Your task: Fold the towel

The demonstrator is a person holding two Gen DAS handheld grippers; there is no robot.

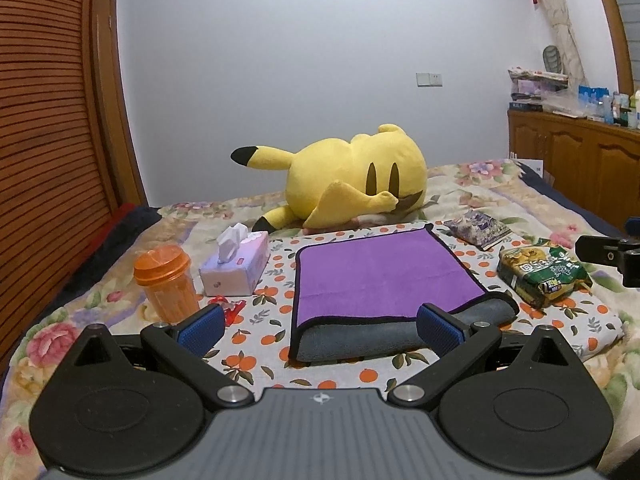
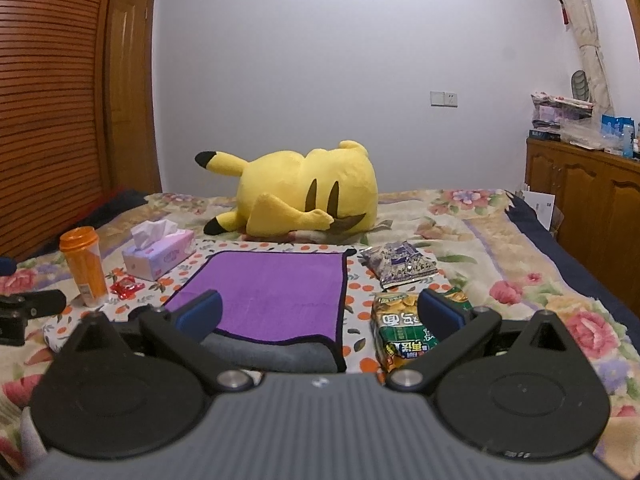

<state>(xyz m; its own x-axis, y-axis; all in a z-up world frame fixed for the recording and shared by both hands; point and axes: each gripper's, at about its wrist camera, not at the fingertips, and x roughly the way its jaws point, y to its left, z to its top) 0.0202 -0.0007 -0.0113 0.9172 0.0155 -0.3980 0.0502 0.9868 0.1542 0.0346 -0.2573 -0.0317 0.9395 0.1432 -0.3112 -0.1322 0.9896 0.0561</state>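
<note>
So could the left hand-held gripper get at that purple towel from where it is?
Probably yes. The left hand-held gripper is open, and the purple towel lies just ahead with its folded near edge between the fingers; nothing lies between them.

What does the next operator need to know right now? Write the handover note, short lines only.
Left tongs: open, empty, just short of the towel's near edge.
Right tongs: open, empty, hovering over the towel's near right corner.
Purple microfibre towel with grey underside and black trim: lies on the orange-print white cloth, folded once, purple layer on top, grey layer showing along the near edge.
Beside it: orange ribbed plastic cup and tissue box on the left, green snack packet on the right.
Done: one fold, by the look of it.
Left: probably a second fold, then square the edges.
</note>
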